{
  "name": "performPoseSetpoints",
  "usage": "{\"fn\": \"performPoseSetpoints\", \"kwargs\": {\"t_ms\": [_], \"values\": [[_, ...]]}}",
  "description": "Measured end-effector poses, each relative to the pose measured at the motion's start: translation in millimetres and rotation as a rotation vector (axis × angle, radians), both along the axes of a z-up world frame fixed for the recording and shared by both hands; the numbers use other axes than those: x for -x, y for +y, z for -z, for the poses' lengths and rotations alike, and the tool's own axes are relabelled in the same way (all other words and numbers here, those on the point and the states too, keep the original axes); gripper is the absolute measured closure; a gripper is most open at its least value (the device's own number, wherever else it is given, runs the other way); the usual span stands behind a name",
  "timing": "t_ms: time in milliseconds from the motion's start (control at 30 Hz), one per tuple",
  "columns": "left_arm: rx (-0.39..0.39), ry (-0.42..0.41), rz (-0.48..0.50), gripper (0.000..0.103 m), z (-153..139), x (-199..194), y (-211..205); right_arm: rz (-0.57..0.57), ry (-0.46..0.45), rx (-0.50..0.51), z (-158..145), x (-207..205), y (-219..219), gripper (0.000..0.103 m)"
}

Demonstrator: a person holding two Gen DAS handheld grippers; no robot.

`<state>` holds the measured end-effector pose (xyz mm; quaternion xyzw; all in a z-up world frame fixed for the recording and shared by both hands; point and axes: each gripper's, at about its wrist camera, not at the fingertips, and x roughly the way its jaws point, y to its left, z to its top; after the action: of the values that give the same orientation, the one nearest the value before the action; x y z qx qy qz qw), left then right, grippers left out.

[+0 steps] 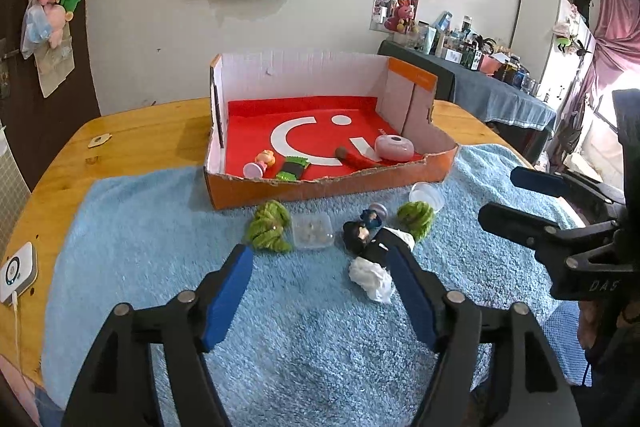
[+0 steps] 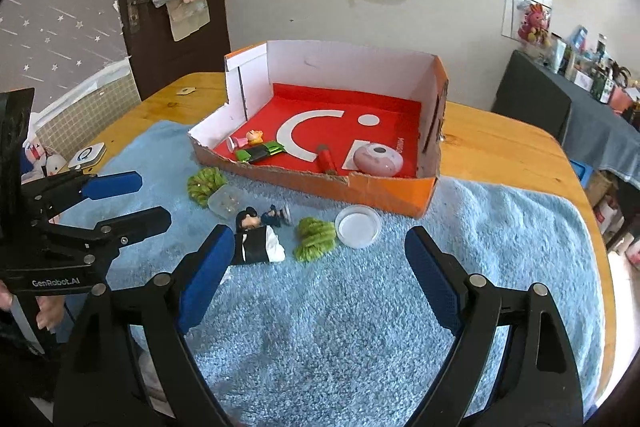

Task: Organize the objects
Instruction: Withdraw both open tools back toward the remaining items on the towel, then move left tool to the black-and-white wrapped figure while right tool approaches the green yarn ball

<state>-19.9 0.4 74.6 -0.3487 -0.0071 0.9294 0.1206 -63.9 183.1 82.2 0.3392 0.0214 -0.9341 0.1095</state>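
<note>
We note fluffy blue towel (image 1: 160,227) over wooden table (image 1: 140,131); torn cardboard box (image 2: 400,193) at 12 o'clock. Left tongs (image 1: 320,263), right tongs (image 2: 320,247) wide, empty. Black-suited figurine (image 2: 256,239) beside left tongs.

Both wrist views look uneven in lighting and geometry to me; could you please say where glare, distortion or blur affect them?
Left wrist view: window glare burns out the right edge, and fisheye bends the table edge; the left tool is sharp. Right wrist view: black vignette in the corners, the orange box walls splay outward, slight softness on the blue towel up close.
</note>
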Motion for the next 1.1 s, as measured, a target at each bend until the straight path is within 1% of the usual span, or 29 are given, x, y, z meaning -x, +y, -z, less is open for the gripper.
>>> {"fn": "performPoseSetpoints", "kwargs": {"t_ms": [167,233,467,600,733,900,1100], "values": [[-0.003,-0.016,-0.004,0.029,7.2,-0.6,1.4,0.027,-0.004,0.009,8.1,-4.2,3.7,0.016],[-0.003,-0.022,-0.009,0.026,11.4,-0.6,1.8,0.038,-0.008,0.014,12.5,-5.7,5.0,0.016],[-0.018,-0.061,-0.012,0.026,29.4,-0.1,3.7,0.057,-0.034,0.014,28.5,-6.6,5.5,0.016],[-0.025,-0.076,-0.005,0.026,33.9,0.1,3.9,0.058,-0.051,0.020,34.1,-5.0,6.2,0.016],[-0.024,-0.075,0.009,0.026,33.8,0.9,6.2,0.060,-0.058,0.021,36.0,-2.5,6.5,0.016],[-0.023,-0.096,0.056,0.027,37.0,8.1,15.1,0.066,-0.077,0.039,38.9,6.3,11.3,0.016],[-0.013,-0.126,0.112,0.038,41.5,23.9,29.0,0.055,-0.113,0.103,42.1,23.6,19.3,0.016]]}}
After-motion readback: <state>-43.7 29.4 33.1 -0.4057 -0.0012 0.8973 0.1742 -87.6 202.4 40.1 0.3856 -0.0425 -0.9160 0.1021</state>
